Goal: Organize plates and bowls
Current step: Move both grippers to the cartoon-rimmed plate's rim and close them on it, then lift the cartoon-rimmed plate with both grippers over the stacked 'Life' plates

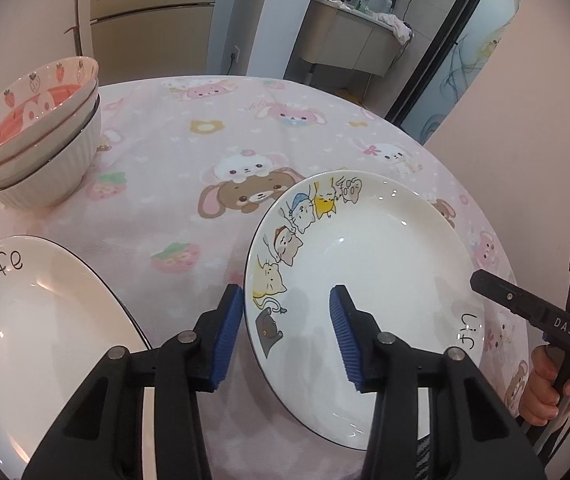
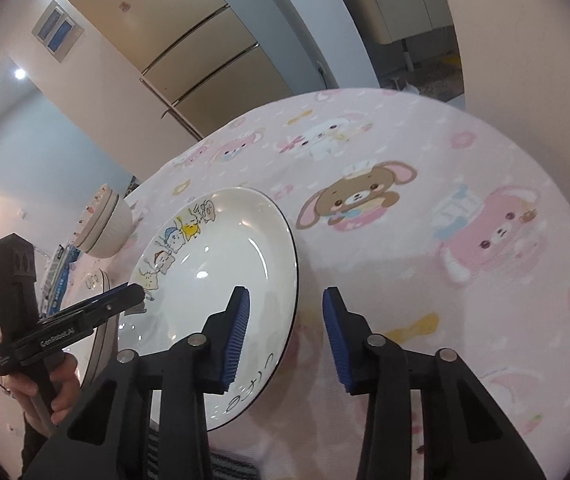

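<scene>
While both tools hang above the cat plate, neither has it: your left gripper stands with jaws apart astride the plate's left rim, and your right gripper stands apart astride its right rim. The plate lies flat on the pink tablecloth, apart from the second plate marked "life".

Risk, in my judgement: a thin glazed rim may slip from the ribbed pads if you close shallow, and uneven lifting could tip the plate onto the cloth or knock it against its neighbour.

Only the left view shows the stacked bowls clearly; the right view shows them small and distant, beyond your left hand.
</scene>
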A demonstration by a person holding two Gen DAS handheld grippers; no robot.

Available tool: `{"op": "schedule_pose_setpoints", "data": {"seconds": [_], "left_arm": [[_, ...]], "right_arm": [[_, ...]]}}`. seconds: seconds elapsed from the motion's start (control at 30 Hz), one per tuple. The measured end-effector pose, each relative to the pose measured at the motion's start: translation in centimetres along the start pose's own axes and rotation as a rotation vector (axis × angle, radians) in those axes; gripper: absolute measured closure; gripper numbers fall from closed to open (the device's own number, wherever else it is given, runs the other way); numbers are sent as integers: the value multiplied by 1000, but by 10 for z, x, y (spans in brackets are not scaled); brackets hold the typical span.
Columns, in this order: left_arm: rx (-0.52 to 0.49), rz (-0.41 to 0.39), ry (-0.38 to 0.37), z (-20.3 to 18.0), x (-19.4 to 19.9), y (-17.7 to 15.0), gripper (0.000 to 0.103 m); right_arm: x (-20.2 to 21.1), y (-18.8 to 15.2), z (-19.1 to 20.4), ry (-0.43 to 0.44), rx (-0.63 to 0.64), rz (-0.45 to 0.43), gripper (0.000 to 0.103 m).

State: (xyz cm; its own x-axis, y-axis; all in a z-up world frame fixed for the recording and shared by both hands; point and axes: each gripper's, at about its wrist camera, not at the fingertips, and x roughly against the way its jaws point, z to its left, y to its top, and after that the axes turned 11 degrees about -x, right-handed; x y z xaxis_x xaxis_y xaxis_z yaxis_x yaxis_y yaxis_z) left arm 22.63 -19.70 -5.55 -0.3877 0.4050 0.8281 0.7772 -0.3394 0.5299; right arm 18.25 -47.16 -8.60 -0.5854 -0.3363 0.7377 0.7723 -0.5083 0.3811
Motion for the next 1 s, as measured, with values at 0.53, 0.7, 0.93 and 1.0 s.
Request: {"op": "schedule_pose_setpoints", "data": {"seconds": [0.53, 0.7, 0.93, 1.0], "left_arm": [[-40, -25, 83, -1, -7, -2, 82], [-55, -23, 88, -2, -7, -2, 83], [-50, -32, 63, -7, -4, -5, 83], [-74, -47, 78, -13, -1, -6, 83]], "right_arm": [[-22, -7, 0, -7, -33, 62, 89], [-21, -9, 3, -25, -34, 66, 89], [-16, -10, -1, -45, -63, 95, 88], [-13, -10, -3, -45, -80, 105, 88]]}}
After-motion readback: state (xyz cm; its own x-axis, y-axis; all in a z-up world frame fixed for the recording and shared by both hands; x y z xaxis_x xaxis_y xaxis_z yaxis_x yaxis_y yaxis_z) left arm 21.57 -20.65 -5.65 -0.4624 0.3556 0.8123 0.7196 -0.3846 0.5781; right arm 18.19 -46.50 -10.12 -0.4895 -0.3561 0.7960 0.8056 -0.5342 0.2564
